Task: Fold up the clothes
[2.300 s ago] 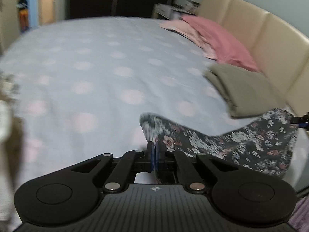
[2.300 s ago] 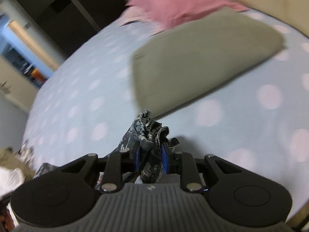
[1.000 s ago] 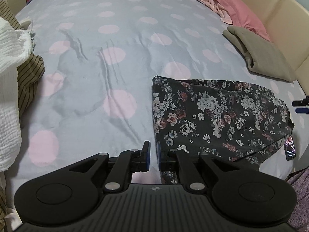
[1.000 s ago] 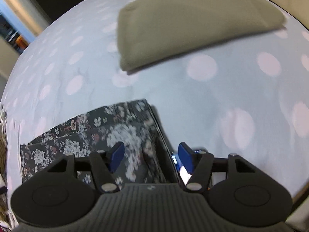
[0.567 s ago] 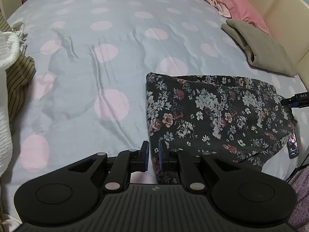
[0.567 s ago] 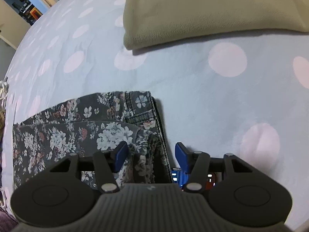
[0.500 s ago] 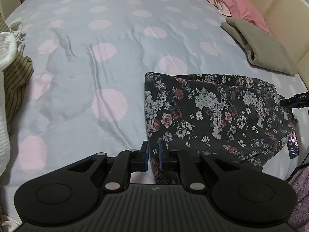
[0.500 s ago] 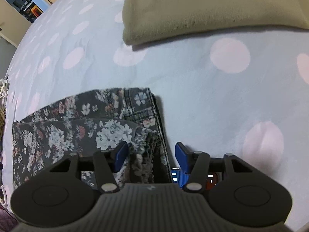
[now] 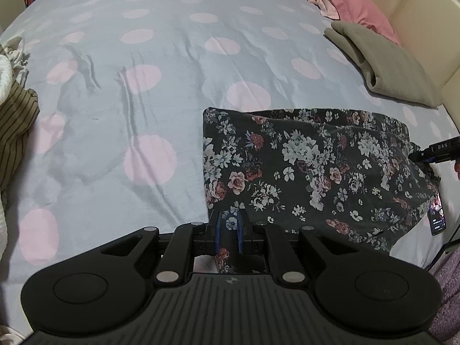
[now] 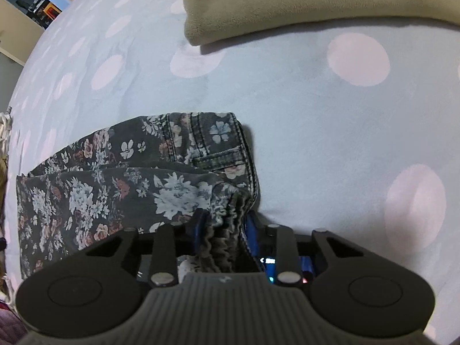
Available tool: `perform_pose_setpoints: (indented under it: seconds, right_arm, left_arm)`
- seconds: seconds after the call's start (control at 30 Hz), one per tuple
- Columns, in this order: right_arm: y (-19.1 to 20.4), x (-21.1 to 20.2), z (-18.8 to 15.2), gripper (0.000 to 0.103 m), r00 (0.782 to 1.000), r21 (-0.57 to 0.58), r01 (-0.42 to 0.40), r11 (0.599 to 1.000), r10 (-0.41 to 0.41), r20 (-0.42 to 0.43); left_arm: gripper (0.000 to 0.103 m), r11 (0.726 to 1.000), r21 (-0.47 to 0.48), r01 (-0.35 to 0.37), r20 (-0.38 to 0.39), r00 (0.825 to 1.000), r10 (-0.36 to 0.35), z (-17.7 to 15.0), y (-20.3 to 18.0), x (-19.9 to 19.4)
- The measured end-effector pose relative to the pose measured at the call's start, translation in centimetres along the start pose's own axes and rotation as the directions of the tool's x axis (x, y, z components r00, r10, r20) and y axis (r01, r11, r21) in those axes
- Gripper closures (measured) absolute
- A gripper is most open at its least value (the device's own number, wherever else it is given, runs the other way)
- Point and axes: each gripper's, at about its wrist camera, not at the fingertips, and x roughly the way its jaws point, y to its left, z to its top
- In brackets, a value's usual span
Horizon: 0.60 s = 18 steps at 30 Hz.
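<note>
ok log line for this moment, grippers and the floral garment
left gripper: shut on floral garment corner | right gripper: closing, gathered waistband between jaws | garment: flat on bed

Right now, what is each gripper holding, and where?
Left gripper: floral garment's near corner. Right gripper: jaws closing around its gathered waistband.

Floral garment (image 9: 310, 169), earlier hanging between both grippers, now lies flat on bed. Right gripper (image 10: 222, 230), released meanwhile, closing on gathered waistband at its 6 o'clock corner.
</note>
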Motion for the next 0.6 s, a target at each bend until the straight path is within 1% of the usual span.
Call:
perform_pose_setpoints:
  seconds: [0.07, 0.17, 0.3, 0.37, 0.5, 0.6]
  right_arm:
    - [0.5, -0.7, -0.1, 0.077, 1.000, -0.010, 0.019, 1.000, -0.018, 0.016]
    - [0.8, -2.3, -0.3, 0.081, 0.999, 0.000, 0.007, 1.000, -0.007, 0.049]
    - [1.4, -5.4, -0.8, 0.083, 0.992, 0.032, -0.074, 0.997, 0.070, 0.101]
    - [2.3, -7.0, -1.2, 0.083, 0.988, 0.036, -0.102, 0.994, 0.097, 0.122]
    - [4.7, -9.7, -1.8, 0.083, 0.975, 0.036, -0.161, 0.986, 0.153, 0.163]
    - [7.4, -11.5, -2.0, 0.083, 0.964, 0.033, -0.206, 0.978, 0.198, 0.177]
  left_arm:
    - [0.095, 1.000, -0.003, 0.002, 0.013, 1.000, -0.002, -0.1, 0.0, -0.5]
    - [0.094, 1.000, -0.001, 0.006, 0.029, 1.000, -0.006, -0.3, 0.1, -1.2]
    - [0.094, 1.000, -0.005, 0.004, 0.040, 0.999, -0.003, -0.5, -0.1, -1.8]
    - [0.093, 1.000, -0.007, 0.004, 0.046, 0.999, -0.003, -0.6, -0.1, -2.1]
    - [0.091, 1.000, -0.016, 0.008, 0.064, 0.998, -0.007, -0.7, 0.0, -2.8]
    - [0.089, 1.000, -0.017, 0.012, 0.081, 0.997, -0.011, -0.8, 0.1, -3.4]
